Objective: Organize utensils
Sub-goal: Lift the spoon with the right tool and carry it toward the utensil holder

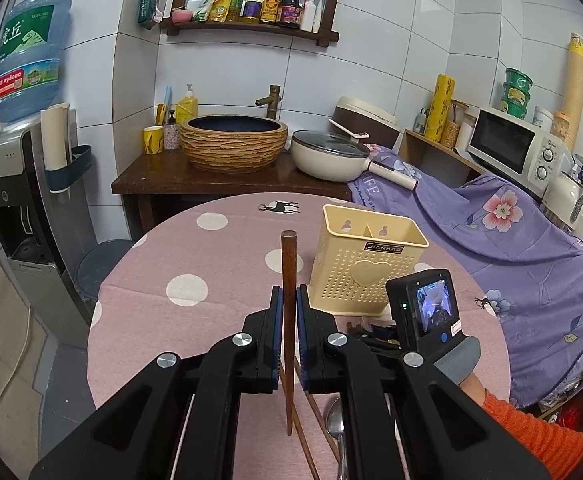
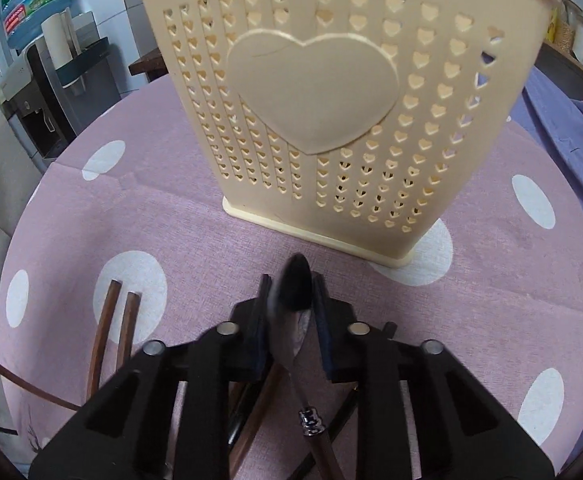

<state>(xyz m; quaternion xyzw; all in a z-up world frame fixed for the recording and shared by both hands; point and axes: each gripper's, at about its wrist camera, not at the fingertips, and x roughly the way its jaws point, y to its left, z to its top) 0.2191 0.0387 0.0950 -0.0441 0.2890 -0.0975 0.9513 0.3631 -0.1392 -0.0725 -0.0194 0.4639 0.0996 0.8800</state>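
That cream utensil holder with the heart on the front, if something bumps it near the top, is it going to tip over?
Probably fairly easily. The utensil holder is tall on a narrow base, looks like thin perforated plastic, and its compartments look empty, so it is likely light. It stands on soft tablecloth, which may let it rock rather than slide.

chopstick (image 1: 289,280): smooth brown wood | utensil holder (image 1: 365,264): matt cream plastic | tablecloth (image 1: 211,264): matt cloth

L tongs (image 1: 289,304) & R tongs (image 2: 291,300) both clamped, angled down.
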